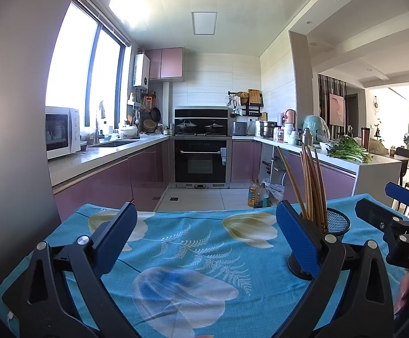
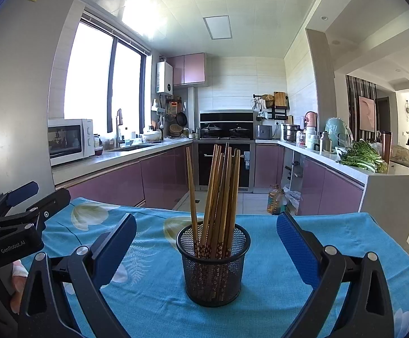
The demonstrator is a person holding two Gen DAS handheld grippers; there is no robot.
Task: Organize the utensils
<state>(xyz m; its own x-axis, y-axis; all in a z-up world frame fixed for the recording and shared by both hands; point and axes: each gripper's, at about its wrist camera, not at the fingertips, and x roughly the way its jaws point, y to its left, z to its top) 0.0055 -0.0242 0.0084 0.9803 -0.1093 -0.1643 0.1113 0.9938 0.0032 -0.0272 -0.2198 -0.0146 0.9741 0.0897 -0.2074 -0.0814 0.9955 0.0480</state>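
Two blue-padded fingers of left gripper (image 1: 205, 232) spread wide, nothing between them — only blue floral tablecloth (image 1: 193, 253) below. Mesh cup (image 1: 335, 225) with chopsticks (image 1: 313, 186) at 3 o'clock, partly hidden behind right-hand finger; contact unclear. Right gripper (image 1: 401, 211) at far 3 o'clock edge.

Right wrist view: right gripper (image 2: 206, 239) fully released, fingers flanking mesh cup (image 2: 213, 267) without touching. Chopsticks (image 2: 218, 194) stand upright inside, fanned, at 12 o'clock. Left gripper (image 2: 18, 197) at 9 o'clock, apart from cup.
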